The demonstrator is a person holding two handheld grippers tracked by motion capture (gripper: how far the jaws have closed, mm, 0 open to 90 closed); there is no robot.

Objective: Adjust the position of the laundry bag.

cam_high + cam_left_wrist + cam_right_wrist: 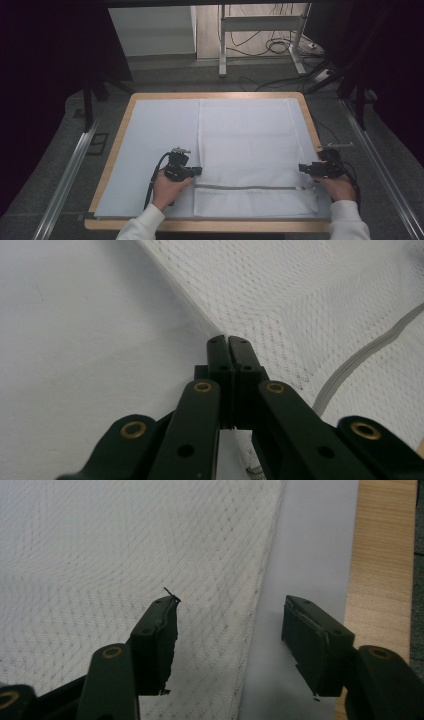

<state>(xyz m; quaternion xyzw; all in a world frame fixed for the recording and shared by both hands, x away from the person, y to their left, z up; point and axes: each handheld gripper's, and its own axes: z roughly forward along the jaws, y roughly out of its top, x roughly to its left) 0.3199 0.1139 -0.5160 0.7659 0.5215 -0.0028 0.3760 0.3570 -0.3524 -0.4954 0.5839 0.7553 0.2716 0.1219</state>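
From above, a white mesh bag (250,150) lies flat on the table (115,145), a hand at each side. The left gripper (228,340) is pinched tight on the bag's edge. The right gripper (230,625) gapes wide over the other edge.

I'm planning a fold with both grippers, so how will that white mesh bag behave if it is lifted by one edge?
The mesh bag will probably drape, not hold its shape: it lies limp and flat on the white sheet. It looks light, being thin open netting. The zipper may stiffen one band. The left gripper is shut at its left edge; the right gripper straddles the right edge, open.
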